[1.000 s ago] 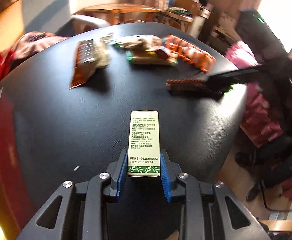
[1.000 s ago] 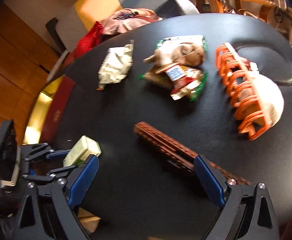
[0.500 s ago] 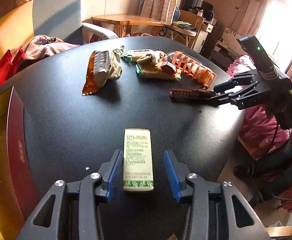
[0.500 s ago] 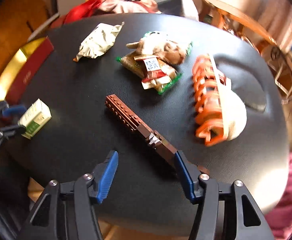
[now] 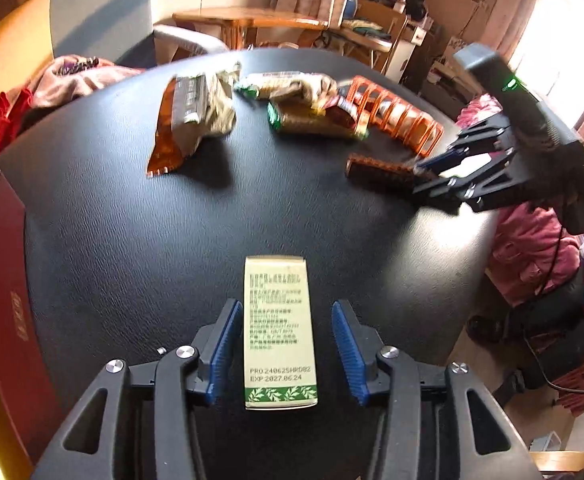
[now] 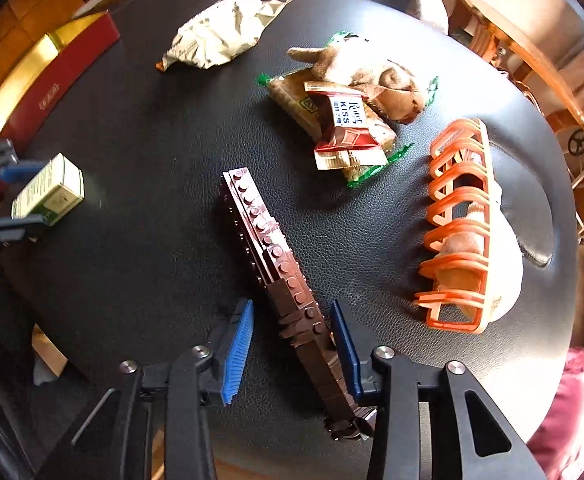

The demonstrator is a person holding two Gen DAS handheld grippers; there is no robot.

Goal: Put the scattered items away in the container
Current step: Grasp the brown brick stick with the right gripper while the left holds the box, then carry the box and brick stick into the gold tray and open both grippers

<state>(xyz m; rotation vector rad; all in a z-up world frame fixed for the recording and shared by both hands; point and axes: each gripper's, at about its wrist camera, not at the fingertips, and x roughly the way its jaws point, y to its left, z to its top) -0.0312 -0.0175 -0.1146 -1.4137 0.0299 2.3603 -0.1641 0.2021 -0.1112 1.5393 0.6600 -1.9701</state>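
Leatherette, black and pebbled, is covering the round table. A small rectangular carton with green leaf trim is lying flat between the left gripper's ribbed blue pads, which are standing apart from its sides, released. The right gripper is reaching low across the table, jaws spread, straddling a long studded brown brick strip; the right pad is sitting just beside it, the left one clear. Crinkled foil snack wrappers are lying near the orange plastic slatted basket, which is tipped on its side.
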